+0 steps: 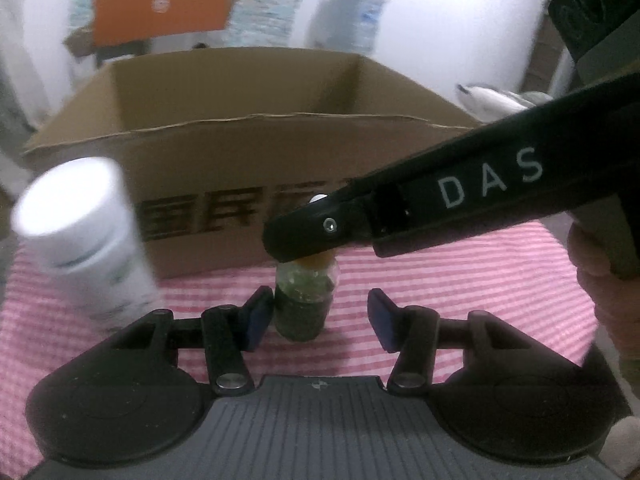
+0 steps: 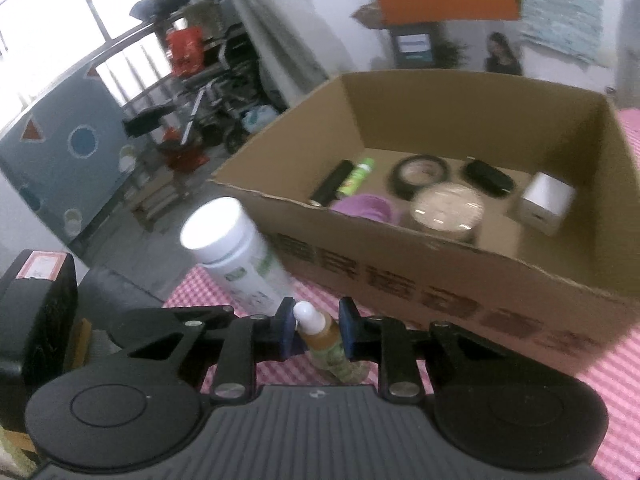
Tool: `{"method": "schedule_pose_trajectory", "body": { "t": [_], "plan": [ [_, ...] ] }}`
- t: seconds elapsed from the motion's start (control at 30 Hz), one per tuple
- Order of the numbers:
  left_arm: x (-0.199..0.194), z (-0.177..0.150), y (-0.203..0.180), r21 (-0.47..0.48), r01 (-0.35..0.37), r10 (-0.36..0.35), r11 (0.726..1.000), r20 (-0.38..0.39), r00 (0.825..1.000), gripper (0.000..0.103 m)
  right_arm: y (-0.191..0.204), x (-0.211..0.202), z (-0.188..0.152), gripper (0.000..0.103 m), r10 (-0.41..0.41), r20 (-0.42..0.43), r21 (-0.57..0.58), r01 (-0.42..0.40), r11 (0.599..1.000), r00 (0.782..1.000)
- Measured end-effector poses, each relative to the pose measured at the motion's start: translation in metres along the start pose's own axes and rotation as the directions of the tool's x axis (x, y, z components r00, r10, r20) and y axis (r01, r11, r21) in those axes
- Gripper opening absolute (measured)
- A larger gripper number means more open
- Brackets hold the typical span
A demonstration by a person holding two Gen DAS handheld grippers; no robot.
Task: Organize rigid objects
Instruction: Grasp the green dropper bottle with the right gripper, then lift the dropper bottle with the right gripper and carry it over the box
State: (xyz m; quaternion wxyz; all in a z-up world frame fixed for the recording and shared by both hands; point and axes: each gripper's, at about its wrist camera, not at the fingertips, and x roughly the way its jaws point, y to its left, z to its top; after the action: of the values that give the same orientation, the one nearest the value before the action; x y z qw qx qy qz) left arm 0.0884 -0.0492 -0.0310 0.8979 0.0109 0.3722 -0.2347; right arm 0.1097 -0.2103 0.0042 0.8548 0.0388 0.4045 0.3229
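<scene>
A: The right tool (image 2: 315,330) has its blue pads clamped on the neck of a small bottle (image 2: 326,344), just under the white cap, isn't it?

B: Yes, clenched on it. From the left side you see the same right tool (image 1: 298,236) reaching in from the right, angled downward, its tip over the top of the small bottle (image 1: 304,304). A bit of the person's right hand (image 1: 600,280) shows at the edge, wrapped round the handle.

A: And the left tool (image 1: 316,316)?

B: Released. Its pads stand apart, low over the surface, one on each side of the bottle. The left pad is just beside the glass; I can't tell if it touches. The right pad is clearly apart from it.

A: Where does the bottle stand?

B: Upright on the pink striped cloth (image 1: 460,280) covering the surface, just in front of the cardboard box (image 1: 240,160). It has dark greenish contents and an amber band near the neck.

A: What else is near?

B: A white canister (image 2: 236,256) to the left of the bottle, also outside the box (image 2: 460,280), blurred. Inside the box lie a purple bowl (image 2: 366,206), a round tin (image 2: 446,210), a white cube (image 2: 544,202), a green tube (image 2: 356,178) and a black ring (image 2: 422,174).
</scene>
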Motion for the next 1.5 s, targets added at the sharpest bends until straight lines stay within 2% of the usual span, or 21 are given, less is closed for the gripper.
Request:
{"method": "schedule_pose_trajectory", "body": {
  "t": [0.2, 0.27, 0.53, 0.67, 0.77, 1.17, 1.5],
  "plan": [
    [0.011, 0.005, -0.02, 0.019, 0.111, -0.11, 0.994, -0.028, 0.993, 0.052, -0.022, -0.023, -0.014, 0.025, -0.049, 0.011, 0.071, 0.048, 0.996, 0.999],
    [0.013, 0.005, -0.026, 0.032, 0.123, -0.122, 0.992, -0.032, 0.992, 0.052, -0.026, -0.028, -0.017, 0.025, -0.055, 0.016, 0.084, 0.054, 0.995, 0.998],
    [0.029, 0.004, -0.033, 0.07, 0.032, -0.029, 0.997, -0.053, 0.998, 0.047, -0.032, -0.031, -0.018, 0.025, -0.067, 0.034, 0.084, 0.064, 0.994, 0.997],
    [0.037, 0.004, -0.034, 0.086, 0.019, -0.013, 0.996, -0.061, 0.998, 0.042, -0.031, -0.03, -0.019, 0.025, -0.064, 0.036, 0.077, 0.061, 0.995, 0.997],
    [0.039, 0.0, -0.041, 0.09, 0.017, -0.011, 0.996, -0.065, 0.998, 0.037, -0.03, -0.031, -0.02, 0.026, -0.068, 0.038, 0.074, 0.065, 0.995, 0.997],
    [0.059, 0.002, -0.054, 0.1, 0.0, 0.006, 0.995, -0.057, 0.998, 0.034, -0.03, -0.03, -0.027, 0.028, -0.083, 0.032, 0.072, 0.081, 0.994, 0.996],
    [0.05, 0.011, -0.063, 0.086, -0.006, 0.013, 0.996, -0.076, 0.997, 0.032, -0.036, -0.037, -0.028, 0.024, -0.071, 0.051, 0.105, 0.065, 0.992, 0.996]
  ]
}}
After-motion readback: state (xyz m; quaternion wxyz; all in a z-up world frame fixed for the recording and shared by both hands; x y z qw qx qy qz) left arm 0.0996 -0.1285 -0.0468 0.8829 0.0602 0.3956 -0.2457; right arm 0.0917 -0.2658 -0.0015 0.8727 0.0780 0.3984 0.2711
